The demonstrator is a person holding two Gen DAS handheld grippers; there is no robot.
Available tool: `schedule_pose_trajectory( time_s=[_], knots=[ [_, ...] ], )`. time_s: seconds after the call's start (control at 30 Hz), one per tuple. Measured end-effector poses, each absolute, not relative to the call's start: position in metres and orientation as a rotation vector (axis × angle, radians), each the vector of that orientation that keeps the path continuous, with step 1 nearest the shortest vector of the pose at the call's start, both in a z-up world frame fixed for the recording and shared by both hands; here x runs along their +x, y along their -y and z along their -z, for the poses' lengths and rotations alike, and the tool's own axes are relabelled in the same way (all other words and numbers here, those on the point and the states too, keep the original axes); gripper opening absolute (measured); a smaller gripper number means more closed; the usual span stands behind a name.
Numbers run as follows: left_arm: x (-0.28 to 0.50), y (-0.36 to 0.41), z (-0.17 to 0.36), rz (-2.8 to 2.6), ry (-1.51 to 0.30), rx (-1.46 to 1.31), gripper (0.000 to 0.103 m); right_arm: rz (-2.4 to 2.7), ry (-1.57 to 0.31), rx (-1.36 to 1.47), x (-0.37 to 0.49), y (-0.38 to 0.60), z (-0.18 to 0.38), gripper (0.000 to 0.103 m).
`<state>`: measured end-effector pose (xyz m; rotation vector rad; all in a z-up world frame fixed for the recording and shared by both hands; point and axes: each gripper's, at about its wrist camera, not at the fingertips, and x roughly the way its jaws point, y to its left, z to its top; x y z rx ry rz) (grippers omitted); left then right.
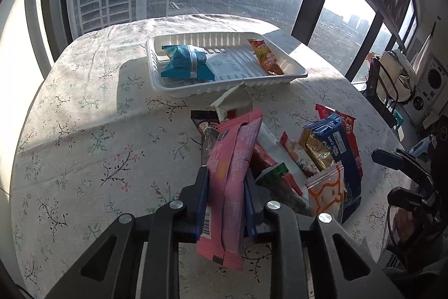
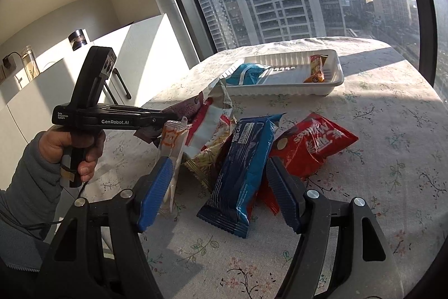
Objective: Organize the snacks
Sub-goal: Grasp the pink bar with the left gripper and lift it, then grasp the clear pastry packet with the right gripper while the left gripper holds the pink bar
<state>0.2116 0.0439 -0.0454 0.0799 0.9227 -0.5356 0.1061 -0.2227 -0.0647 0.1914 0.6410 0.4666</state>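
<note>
My left gripper [image 1: 225, 173] is shut on a long pink snack packet [image 1: 233, 173] and holds it above the pile of snacks [image 1: 313, 159] on the table. A white plastic tray [image 1: 291, 65] stands beyond, with a teal packet [image 1: 186, 62] and an orange packet [image 1: 266, 56] in it. In the right wrist view my right gripper [image 2: 219, 173] is open, its fingers either side of a dark blue roll-cake packet [image 2: 246, 159] in the pile. A red chips bag [image 2: 313, 143] lies to its right. The tray [image 2: 334, 84] shows farther back. The left gripper's body [image 2: 112, 119] is at the left.
The round table has a floral cloth [image 1: 98, 131] and stands by tall windows. A rack and appliances [image 1: 414, 83] stand at the right of the left wrist view. White cabinets and a counter [image 2: 56, 46] are at the left of the right wrist view.
</note>
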Motion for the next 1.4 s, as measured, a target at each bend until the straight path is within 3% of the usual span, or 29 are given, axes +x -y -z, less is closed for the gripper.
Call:
schedule_pose_trajectory(
  time_s=[0.67,1.27,1.4],
  knots=[
    [0.188,-0.085,0.034,0.482,-0.812,-0.048,0.019,-0.574,-0.681,0.125,0.106,0.165,0.060,0.068],
    [0.155,-0.112,0.032,0.501,-0.748,-0.140,0.019,-0.501,-0.915,0.179,0.142,0.124,0.094,0.044],
    [0.154,-0.112,0.037,0.506,-0.756,-0.147,0.019,-0.505,-0.944,0.190,0.147,0.124,0.099,0.029]
  ],
)
